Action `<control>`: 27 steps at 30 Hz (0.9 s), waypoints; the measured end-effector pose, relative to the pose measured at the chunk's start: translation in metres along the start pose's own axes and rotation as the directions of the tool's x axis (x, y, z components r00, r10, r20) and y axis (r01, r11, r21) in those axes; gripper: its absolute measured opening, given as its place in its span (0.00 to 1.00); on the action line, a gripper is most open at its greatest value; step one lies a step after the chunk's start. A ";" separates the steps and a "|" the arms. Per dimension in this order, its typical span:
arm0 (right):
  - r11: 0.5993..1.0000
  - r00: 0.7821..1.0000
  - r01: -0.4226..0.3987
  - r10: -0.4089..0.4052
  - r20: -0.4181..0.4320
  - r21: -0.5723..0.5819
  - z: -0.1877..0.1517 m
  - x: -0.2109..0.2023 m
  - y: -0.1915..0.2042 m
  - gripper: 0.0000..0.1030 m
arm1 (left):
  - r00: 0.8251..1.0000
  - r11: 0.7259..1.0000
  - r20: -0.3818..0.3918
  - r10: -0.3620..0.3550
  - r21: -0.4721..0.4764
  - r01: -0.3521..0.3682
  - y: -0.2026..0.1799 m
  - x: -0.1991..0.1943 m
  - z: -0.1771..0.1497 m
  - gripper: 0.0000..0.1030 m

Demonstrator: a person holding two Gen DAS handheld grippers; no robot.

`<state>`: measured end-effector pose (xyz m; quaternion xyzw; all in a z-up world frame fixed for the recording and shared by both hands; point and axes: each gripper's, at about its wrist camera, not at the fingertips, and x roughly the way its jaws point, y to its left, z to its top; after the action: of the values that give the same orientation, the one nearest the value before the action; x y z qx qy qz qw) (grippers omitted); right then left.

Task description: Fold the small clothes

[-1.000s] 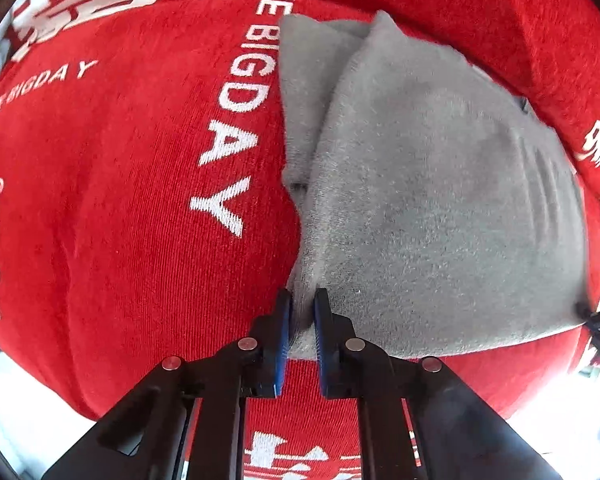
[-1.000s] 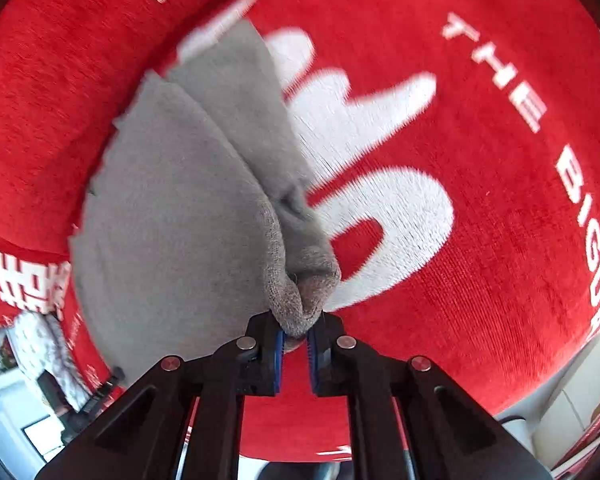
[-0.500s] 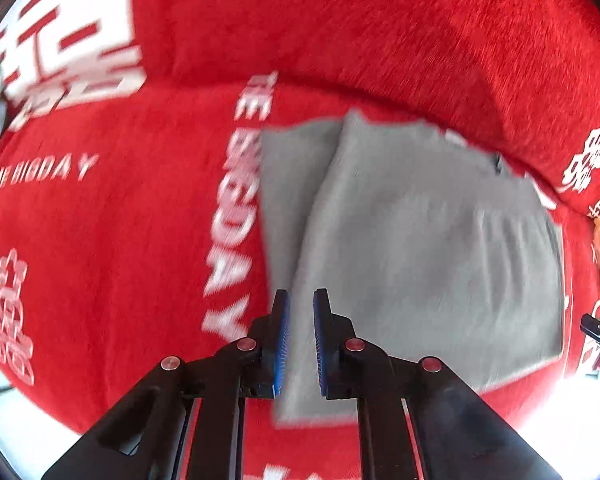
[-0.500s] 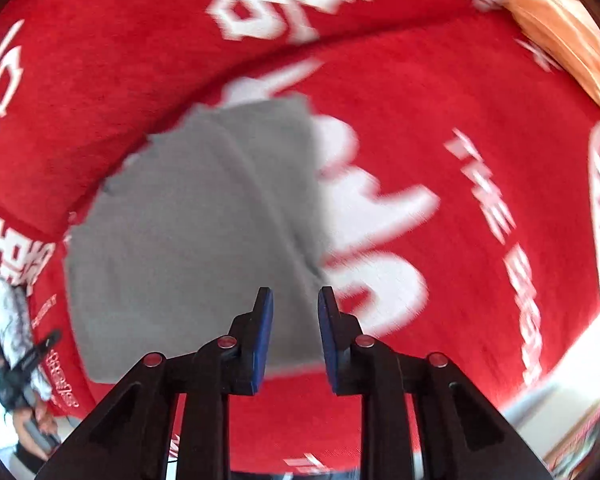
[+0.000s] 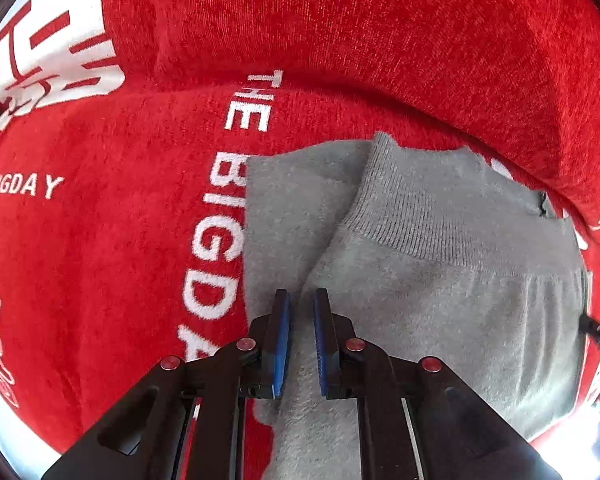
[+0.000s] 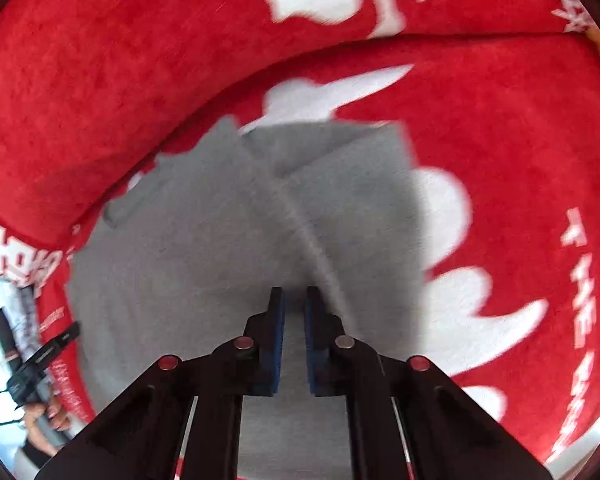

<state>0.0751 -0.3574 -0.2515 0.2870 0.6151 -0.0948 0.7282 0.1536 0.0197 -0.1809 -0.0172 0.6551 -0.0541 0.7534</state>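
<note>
Grey garment (image 5: 440, 300) lies folded on red printed blanket (image 5: 100, 260); both claws (image 5: 301, 308) (image 6: 293, 306) hover above it, parted, empty.

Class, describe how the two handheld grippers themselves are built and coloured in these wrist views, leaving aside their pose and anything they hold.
The left gripper and right gripper look alike: two black angular fingers, each faced inside with a flat blue pad. Round red-topped fasteners sit at the linkage joints, four per gripper. No cables, sleeves or printed markings show.
</note>
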 end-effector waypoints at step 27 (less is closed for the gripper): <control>0.999 0.993 -0.039 0.035 -0.109 -0.028 -0.084 -0.023 0.069 0.43 | 0.997 0.990 -0.027 0.075 0.124 -0.071 -0.013 -0.064 -0.069 1.00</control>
<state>0.0330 -0.2607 -0.2158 0.2921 0.6498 -0.0563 0.6995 0.0755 0.0167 -0.1259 0.0540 0.6625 -0.0669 0.7441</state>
